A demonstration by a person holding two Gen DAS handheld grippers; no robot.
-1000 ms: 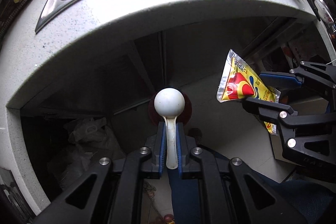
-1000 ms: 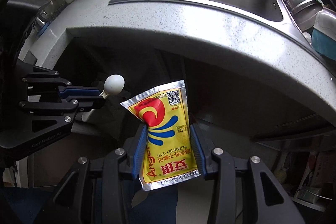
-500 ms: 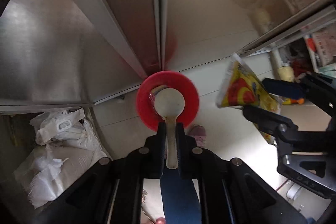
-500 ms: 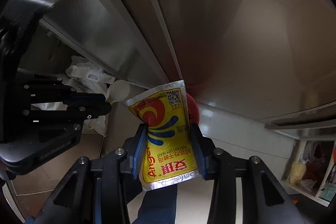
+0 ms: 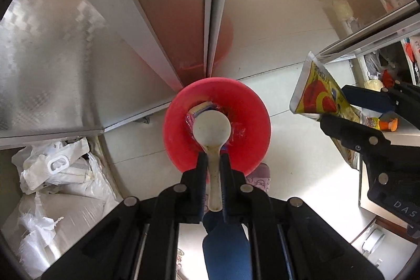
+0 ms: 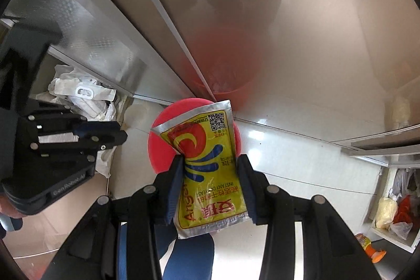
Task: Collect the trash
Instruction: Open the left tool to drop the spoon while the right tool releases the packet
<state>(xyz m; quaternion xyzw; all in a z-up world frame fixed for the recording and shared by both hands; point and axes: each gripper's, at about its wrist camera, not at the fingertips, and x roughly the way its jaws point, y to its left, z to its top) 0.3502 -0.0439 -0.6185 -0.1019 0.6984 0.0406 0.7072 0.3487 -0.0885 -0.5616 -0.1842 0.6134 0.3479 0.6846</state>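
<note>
Pointing almost straight down, the left gripper (image 5: 212, 162) has its jaws nearly closed on the handle of a white plastic spoon (image 5: 212, 128); the handle runs up between the two pads and the round bowl sticks out past the fingertips, right over the open mouth of a red bin (image 5: 246, 106) on the pale floor. Some wrapper scraps lie inside the bin. Off to the side, the right gripper (image 6: 211, 162) is partly closed on a yellow yeast packet (image 6: 210, 164), pads pressing its two edges, its top end reaching beyond the fingertips over the bin's rim. White plastic bags (image 5: 55, 175) are heaped under the steel cabinet (image 5: 65, 57).
</note>
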